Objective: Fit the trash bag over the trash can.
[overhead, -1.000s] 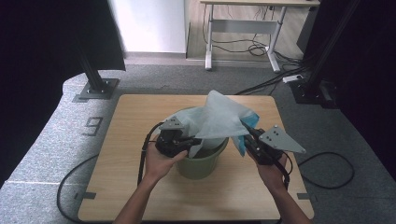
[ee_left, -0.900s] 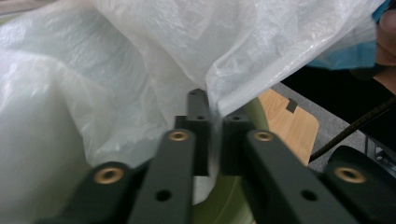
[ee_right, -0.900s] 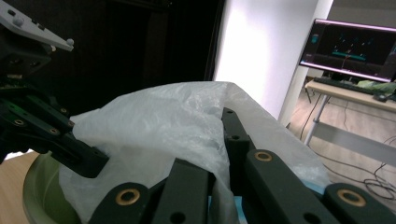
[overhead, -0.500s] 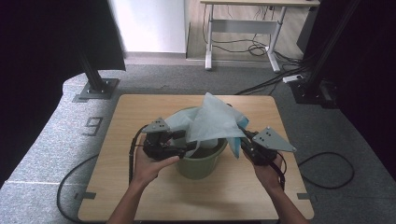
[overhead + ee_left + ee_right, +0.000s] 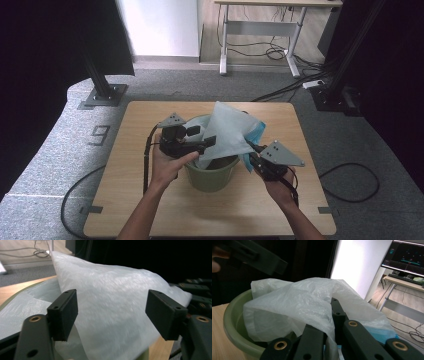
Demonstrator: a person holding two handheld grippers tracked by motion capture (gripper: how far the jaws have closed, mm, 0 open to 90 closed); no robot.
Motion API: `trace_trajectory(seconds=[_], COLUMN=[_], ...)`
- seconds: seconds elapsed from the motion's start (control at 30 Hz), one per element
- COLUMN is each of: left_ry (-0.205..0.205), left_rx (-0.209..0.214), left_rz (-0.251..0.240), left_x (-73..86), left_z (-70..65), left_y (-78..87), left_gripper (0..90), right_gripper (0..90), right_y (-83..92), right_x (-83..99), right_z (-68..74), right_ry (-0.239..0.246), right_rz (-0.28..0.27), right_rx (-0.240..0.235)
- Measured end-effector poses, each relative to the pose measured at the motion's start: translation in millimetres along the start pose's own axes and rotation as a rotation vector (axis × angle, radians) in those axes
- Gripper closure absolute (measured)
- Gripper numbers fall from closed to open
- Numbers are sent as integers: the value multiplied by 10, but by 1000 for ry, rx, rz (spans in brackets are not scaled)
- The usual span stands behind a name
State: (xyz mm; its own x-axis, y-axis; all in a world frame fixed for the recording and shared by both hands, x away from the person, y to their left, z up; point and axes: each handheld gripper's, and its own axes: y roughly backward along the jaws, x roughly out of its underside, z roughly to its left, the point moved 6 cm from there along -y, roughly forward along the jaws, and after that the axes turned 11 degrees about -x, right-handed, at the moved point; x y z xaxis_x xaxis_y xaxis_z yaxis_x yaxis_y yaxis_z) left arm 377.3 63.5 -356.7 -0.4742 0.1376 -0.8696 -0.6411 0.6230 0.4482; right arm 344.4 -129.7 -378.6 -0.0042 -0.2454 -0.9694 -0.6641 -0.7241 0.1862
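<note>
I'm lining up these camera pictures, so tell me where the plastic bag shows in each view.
High view: the plastic bag peaks above the green bucket at table centre.
Left gripper view: bag spans the middle, behind the open jaws.
Right gripper view: bag at centre, draped over the shut jaws.
Shared landmark: the bucket's green rim.

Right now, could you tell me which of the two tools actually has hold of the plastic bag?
The right tool, at the bin's right side: its jaws are shut on the plastic bag. The left tool has just been opening, its pads apart either side of the film.
</note>
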Motion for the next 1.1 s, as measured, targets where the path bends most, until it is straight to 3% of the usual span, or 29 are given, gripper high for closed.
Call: trace_trajectory(seconds=[0.3, 0.57, 0.77, 0.9, 1.1], left_ry=[43, 42, 48, 35, 8], left_rx=[-25, -25, -20, 7, 10], left_rz=[9, 66, 124, 149, 170], left_x=[-41, -14, 53, 101, 141], left_z=[26, -1, -31, -80, -105], left_y=[-144, -314, -449, -497, -525], left_gripper=[209, 177, 204, 291, 556], right_gripper=[881, 880, 875, 875, 875], right_y=[-42, -84, -87, -73, -61], right_x=[50, 125, 203, 246, 286], right_z=[112, 187, 238, 243, 240], right_ry=[17, 29, 32, 24, 20], right_rz=[14, 28, 39, 45, 50], right_rx=[-29, -53, -84, -90, -91])
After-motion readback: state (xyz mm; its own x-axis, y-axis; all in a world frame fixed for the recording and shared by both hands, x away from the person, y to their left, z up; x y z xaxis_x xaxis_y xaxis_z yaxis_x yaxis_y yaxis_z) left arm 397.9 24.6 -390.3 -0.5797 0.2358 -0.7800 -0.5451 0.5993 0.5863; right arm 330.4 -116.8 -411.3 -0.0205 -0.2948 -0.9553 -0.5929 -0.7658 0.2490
